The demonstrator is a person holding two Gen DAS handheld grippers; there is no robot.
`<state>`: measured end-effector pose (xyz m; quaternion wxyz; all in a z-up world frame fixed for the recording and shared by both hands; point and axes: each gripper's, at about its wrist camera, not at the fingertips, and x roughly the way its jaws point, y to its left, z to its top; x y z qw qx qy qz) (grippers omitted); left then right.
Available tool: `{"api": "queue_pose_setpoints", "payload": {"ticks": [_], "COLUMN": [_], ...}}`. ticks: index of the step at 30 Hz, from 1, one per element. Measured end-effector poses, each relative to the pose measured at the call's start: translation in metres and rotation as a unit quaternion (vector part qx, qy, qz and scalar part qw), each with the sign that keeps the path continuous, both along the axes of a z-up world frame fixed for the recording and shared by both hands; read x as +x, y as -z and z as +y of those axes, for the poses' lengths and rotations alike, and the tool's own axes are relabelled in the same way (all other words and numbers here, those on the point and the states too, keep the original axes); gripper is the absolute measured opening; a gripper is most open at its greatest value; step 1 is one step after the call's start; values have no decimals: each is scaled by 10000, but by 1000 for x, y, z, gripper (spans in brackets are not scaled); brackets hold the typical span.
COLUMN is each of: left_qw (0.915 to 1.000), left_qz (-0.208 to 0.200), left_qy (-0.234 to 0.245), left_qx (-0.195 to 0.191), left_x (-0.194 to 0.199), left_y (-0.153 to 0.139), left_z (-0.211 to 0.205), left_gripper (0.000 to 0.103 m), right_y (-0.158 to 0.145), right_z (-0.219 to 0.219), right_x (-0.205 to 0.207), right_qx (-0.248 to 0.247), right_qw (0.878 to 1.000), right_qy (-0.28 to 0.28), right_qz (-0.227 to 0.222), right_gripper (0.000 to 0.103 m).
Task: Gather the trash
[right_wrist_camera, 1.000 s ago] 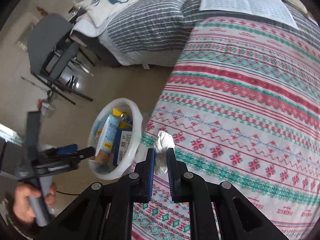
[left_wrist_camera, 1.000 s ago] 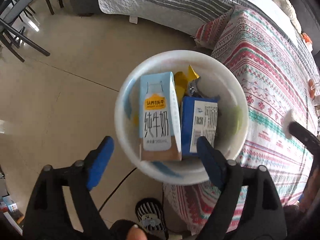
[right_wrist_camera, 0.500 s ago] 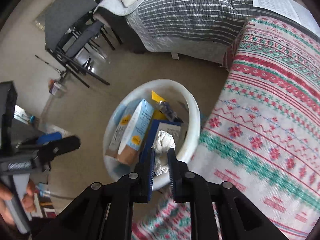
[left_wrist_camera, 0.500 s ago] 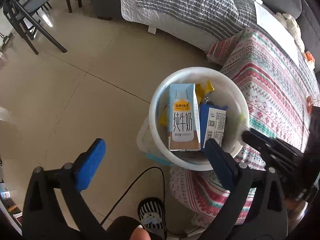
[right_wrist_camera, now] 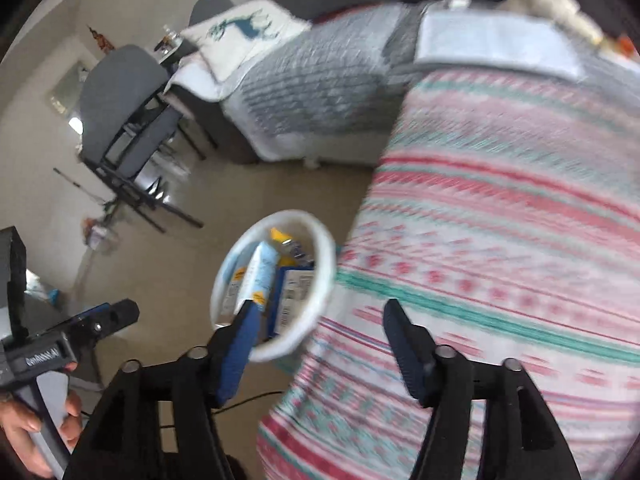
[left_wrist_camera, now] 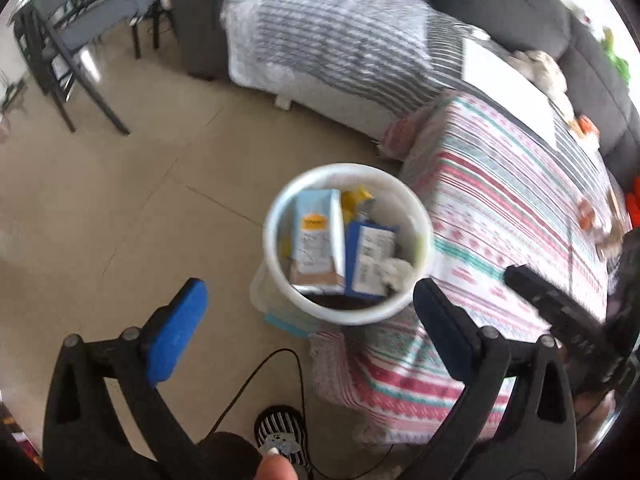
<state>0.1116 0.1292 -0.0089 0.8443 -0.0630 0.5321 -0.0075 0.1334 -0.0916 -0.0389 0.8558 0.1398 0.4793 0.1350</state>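
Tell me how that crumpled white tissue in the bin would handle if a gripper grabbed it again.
The crumpled tissue looks soft and very light; it would probably squash flat between pads. Resting loose on the blue carton in the white bin, it likely won't roll, though a nudge might shift it.

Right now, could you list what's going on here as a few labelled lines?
bin: white bin on the floor beside the patterned cloth
inside: light blue milk carton, dark blue carton, crumpled white tissue, yellow wrapper
right gripper: jaws just opened, nothing between them
left gripper: wide open, empty
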Motion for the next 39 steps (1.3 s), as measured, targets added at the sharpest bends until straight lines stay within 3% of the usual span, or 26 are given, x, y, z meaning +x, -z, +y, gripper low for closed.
{"api": "queue_pose_setpoints", "payload": {"ticks": [3, 7, 10, 12, 16, 20, 25, 39], "left_qw": [9991, 9969, 9958, 9951, 9924, 9892, 9860, 9862], "left_qz": [-210, -454, -655, -720, -1103, -1326, -1460, -1410], "left_qy": [342, 598, 628, 654, 538, 520, 626, 748], "left_qx": [-113, -213, -143, -148, -34, 341, 502, 433], "left_x": [-30, -69, -100, -116, -142, -156, -160, -168], "left_y": [-13, -20, -18, -15, -14, -4, -4, 0], "left_z": [-23, -46, -62, -69, -82, -99, -113, -126], "left_gripper": [102, 102, 102, 102, 102, 102, 102, 102], "right_y": [-34, -59, -68, -72, -65, -44, -47, -37], "right_z": [-25, -51, -72, -82, -96, -111, -129, -120], "right_x": [-44, -102, -140, -170, -220, -232, -237, -229], "right_qx": [-429, -885, -1065, -1280, -1655, -2088, -2031, -1960], "right_qw": [9979, 9920, 9870, 9817, 9634, 9518, 9452, 9539], "right_qy": [261, 578, 908, 1027, 1480, 1807, 2143, 1913], "right_qz": [-407, -694, -795, -969, -1503, -1338, -1391, -1230], "right_gripper": [84, 87, 89, 98, 102, 102, 102, 102]}}
